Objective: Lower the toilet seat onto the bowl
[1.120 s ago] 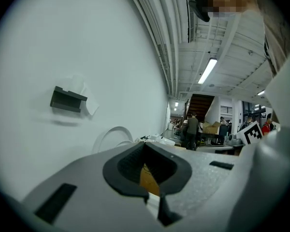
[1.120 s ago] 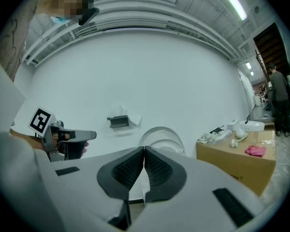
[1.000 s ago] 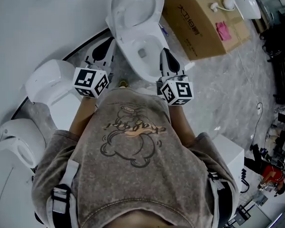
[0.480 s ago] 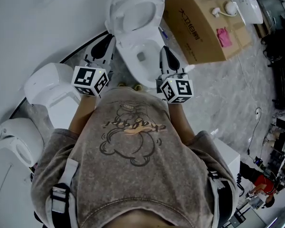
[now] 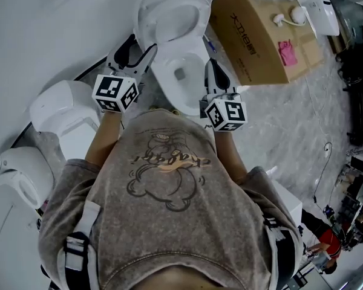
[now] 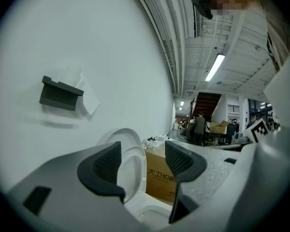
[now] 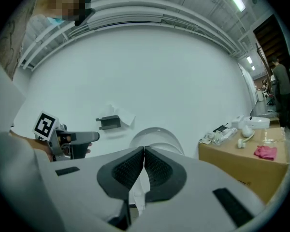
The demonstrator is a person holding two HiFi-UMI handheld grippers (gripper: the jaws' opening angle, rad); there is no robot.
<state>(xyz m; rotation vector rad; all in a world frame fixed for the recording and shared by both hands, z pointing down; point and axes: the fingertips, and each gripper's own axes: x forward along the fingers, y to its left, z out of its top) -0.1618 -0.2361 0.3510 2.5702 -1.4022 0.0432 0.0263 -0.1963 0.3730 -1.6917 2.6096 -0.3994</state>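
Observation:
The white toilet bowl [image 5: 183, 71] stands ahead of me, with its seat [image 5: 169, 18] and lid tipped up against the wall. My left gripper [image 5: 139, 48] is at the bowl's left side near the hinge, and its jaws are opening. In the left gripper view the raised seat [image 6: 134, 170] shows through the gap of the left gripper [image 6: 142, 163], with neither pad pressing on it. My right gripper [image 5: 210, 70] is by the bowl's right rim. In the right gripper view the right gripper [image 7: 144, 154] is shut on nothing, and the lid [image 7: 157, 138] rises behind it.
A cardboard box [image 5: 260, 35] with small items on top stands right of the toilet. Two more white toilets [image 5: 66, 107] [image 5: 21, 174] line the wall on the left. A dark paper holder [image 6: 60, 94] hangs on the wall. A white box [image 5: 290, 192] sits at the lower right.
My left gripper has moved forward along the bowl's left side toward the raised seat, and its jaws have gone from shut to wide apart. The right gripper has hardly shifted.

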